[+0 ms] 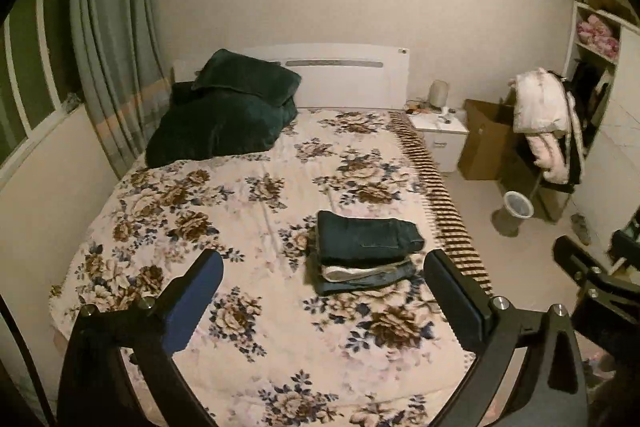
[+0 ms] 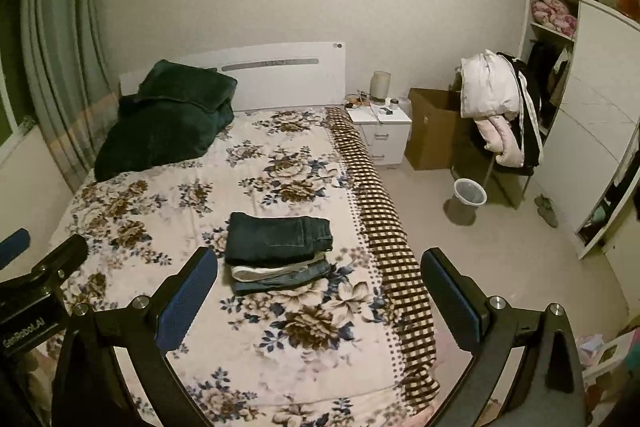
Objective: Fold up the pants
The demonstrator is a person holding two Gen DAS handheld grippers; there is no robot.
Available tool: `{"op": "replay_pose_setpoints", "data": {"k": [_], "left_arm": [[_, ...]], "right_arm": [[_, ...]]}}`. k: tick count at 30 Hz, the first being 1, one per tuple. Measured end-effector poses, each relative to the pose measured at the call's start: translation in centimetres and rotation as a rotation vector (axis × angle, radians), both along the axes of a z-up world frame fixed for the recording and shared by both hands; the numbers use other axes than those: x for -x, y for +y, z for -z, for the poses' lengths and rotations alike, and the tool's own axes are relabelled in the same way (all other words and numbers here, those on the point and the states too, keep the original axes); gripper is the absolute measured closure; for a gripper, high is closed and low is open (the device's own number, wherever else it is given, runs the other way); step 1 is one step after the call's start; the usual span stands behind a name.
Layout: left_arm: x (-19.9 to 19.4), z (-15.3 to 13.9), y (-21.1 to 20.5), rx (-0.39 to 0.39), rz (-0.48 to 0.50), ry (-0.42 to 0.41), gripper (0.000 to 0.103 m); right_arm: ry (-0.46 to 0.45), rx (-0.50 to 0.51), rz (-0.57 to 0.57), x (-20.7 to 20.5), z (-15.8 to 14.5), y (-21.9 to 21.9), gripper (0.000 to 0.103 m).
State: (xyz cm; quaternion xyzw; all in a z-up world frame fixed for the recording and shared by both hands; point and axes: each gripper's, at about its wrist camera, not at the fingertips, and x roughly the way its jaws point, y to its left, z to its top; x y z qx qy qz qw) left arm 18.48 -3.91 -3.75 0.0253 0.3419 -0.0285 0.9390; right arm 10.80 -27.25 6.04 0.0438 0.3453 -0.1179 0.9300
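a bedroom seen from above the foot of a bed [image 1: 168,211] with a flowered cover. a stack of folded pants [image 1: 366,253] sits on the cover near the bed's right edge, dark jeans on top. the left hand-held gripper [image 1: 324,291] and the right hand-held gripper [image 2: 320,289] both hover above the bed, released, jaws spread wide and holding nothing. the folding looks done. the risk: a careless pass of a gripper could nudge the pile, sliding the top pair off or tipping the pile toward the edge.
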Motion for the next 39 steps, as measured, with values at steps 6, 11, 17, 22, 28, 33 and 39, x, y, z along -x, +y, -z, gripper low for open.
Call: {"op": "replay_pose_setpoints", "data": {"k": [6,11,17,22,28,33,39], "left_arm": [[-1.9,1.6,-0.6,-0.007,-0.016,0.027,0.0],[-2.8,2.3,-1.0,-0.016,-0.013,0.04,0.0],[-3.4,2.9,-1.3,-0.021,-0.006,0.067,0.0],[-3.3,2.9,-1.5,-0.022,-0.005,0.066,0.0],[-3.2,3.1,-1.5,-0.021,0.008,0.078,0.0],[-3.1,3.1,-1.8,-0.031,0.01,0.073,0.0],[-3.1,3.0,-1.9,-0.032,0.01,0.072,0.0]], "right_arm": [[0.029,0.013,-0.002,-2.9,2.5,-0.9,0.0],[0.053,0.014,0.006,-4.3,4.3,-1.4,0.0],[0.088,-0.01,0.007,-5.2,6.2,-1.9,0.0],[0.094,-0.02,0.008,-5.0,6.8,-2.1,0.0],[0.101,-0.022,0.001,-4.6,7.4,-1.9,0.0],[0.099,-0.029,0.0,-4.4,7.5,-2.1,0.0],[0.095,-0.027,-0.003,-4.3,7.5,-2.2,0.0]]}}
